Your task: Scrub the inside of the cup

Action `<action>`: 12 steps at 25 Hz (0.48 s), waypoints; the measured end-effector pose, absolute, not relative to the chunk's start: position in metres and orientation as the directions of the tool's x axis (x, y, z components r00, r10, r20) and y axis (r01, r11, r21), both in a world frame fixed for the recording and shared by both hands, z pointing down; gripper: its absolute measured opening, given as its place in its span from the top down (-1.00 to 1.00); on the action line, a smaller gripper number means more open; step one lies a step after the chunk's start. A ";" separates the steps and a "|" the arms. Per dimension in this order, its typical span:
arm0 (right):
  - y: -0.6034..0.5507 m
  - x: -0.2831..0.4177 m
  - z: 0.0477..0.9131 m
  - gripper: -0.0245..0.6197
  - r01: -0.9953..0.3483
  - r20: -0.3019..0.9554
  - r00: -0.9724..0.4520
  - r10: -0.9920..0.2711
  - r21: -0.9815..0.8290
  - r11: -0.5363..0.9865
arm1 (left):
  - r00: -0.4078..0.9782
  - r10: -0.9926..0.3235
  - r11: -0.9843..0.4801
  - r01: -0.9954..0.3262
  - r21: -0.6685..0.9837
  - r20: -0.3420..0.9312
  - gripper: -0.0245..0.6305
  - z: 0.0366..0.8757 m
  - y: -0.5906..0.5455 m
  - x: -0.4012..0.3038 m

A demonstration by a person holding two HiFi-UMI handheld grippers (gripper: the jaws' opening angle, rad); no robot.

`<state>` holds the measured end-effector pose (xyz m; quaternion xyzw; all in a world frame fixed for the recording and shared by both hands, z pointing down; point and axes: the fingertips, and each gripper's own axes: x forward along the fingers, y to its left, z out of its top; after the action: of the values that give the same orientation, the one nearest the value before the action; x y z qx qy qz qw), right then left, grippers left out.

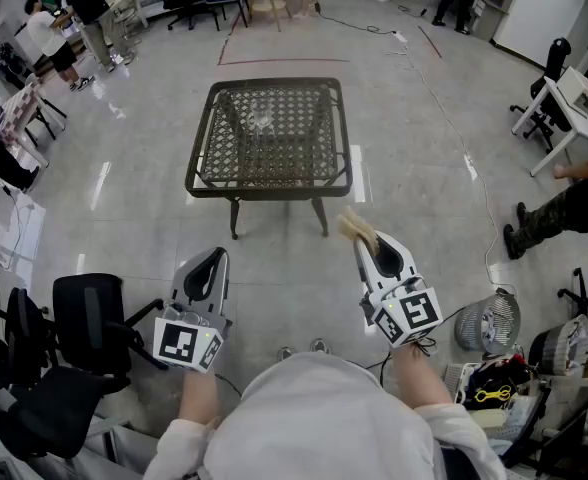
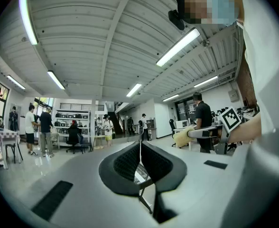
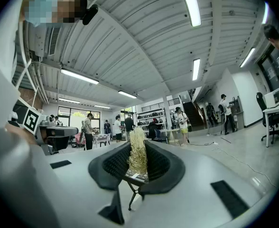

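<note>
My right gripper (image 1: pixel 366 240) is shut on a pale yellow fibrous scrubber (image 1: pixel 357 228), which sticks out past the jaw tips. The right gripper view shows the scrubber (image 3: pixel 138 155) pinched upright between the dark pads of that gripper (image 3: pixel 138 164). My left gripper (image 1: pixel 214 259) is shut with nothing in it; its pads meet along a thin line in the left gripper view (image 2: pixel 140 158). Both grippers are held level at waist height, short of a dark wicker table (image 1: pixel 214 173). A faint clear thing (image 1: pixel 264 121) on the tabletop may be the cup; I cannot tell.
Black office chairs (image 1: pixel 84 318) stand close on my left. A floor fan (image 1: pixel 487 320) and a clutter of gear lie at my right. Someone's booted legs (image 1: pixel 549 218) reach in from the right. A cable (image 1: pixel 474 168) runs across the grey floor. People stand at the far left (image 1: pixel 54 38).
</note>
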<state>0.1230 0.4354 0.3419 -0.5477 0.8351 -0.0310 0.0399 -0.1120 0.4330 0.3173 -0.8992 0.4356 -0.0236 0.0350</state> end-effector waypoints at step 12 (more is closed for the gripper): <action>0.432 0.147 0.347 0.66 -0.902 -0.045 -0.414 -0.909 -0.114 0.416 | 0.603 -0.798 -0.602 -0.796 -0.057 0.006 0.82 0.319 0.434 -0.093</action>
<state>0.1468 0.4320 0.3466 -0.5390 0.8401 -0.0359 0.0497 -0.0930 0.4338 0.3186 -0.8949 0.4453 -0.0152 0.0242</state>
